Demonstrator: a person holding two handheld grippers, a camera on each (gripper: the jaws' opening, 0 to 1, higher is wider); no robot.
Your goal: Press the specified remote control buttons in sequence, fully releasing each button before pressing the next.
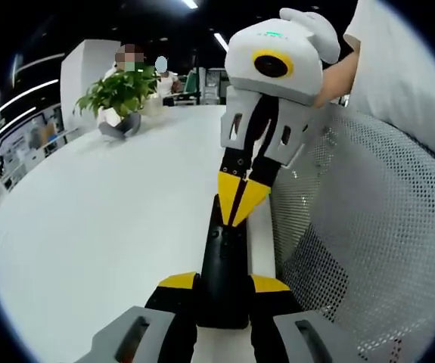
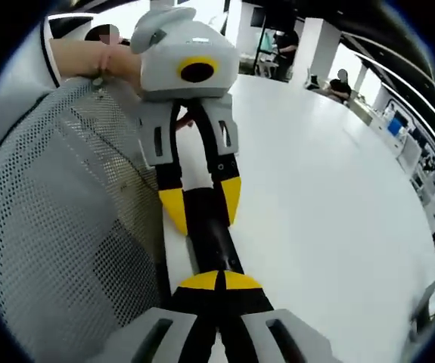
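The long black plastic remote control (image 1: 223,276) lies at the near edge of the white tabletop (image 1: 104,227), just beside a grey mesh chair back (image 1: 368,227). The left hand-held gripper (image 1: 223,283) has its yellow-tipped jaws clamped on the sides of the remote's near end. The right hand-held gripper (image 1: 241,198), jaws brought together to a point, bears down on the remote's far end in the left gripper view; in the right gripper view its closed tips (image 2: 219,281) meet over the black body (image 2: 215,242), while the left one (image 2: 200,204) straddles it from the far side. A press appears under way; which button, and how many remain, cannot be told. A potted green plant (image 1: 119,94) stands well apart.
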